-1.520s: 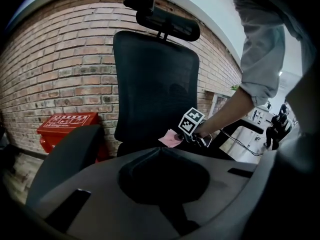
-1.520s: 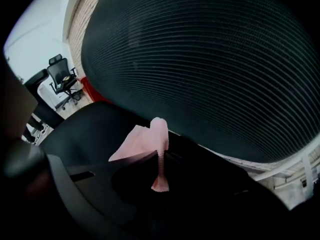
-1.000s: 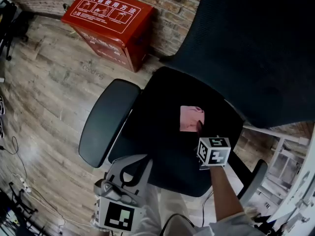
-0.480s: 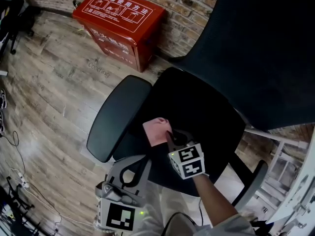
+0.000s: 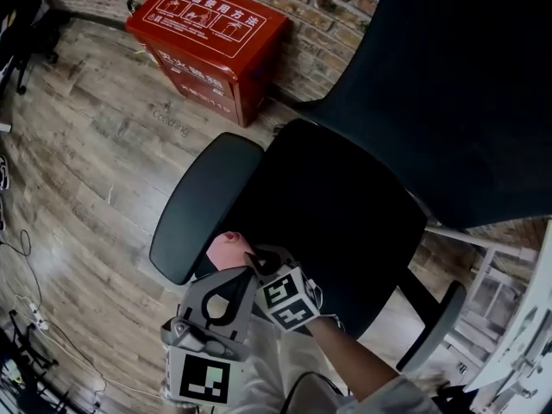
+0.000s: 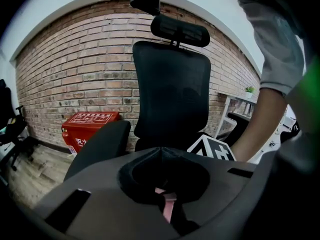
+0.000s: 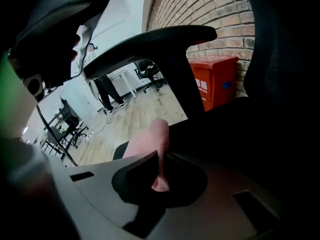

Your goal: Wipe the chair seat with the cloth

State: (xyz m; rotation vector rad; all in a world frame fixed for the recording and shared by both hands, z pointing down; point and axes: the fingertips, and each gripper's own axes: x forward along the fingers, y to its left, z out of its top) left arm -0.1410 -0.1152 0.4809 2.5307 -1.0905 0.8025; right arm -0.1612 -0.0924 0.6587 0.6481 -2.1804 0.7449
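Office: high-back desk chair (image 6: 172, 89), brick wall (image 6: 75, 69), plank floor (image 5: 78, 145), trailing cables (image 5: 26, 266).

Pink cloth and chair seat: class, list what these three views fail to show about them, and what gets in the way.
Head view: most of the cloth lies behind the right gripper and left gripper; only a corner shows.
Right gripper view: whether the cloth touches the seat; the seat is featureless black.
Left gripper view: that gripper's own body covers the seat.
Dirt on the seat: too dark.
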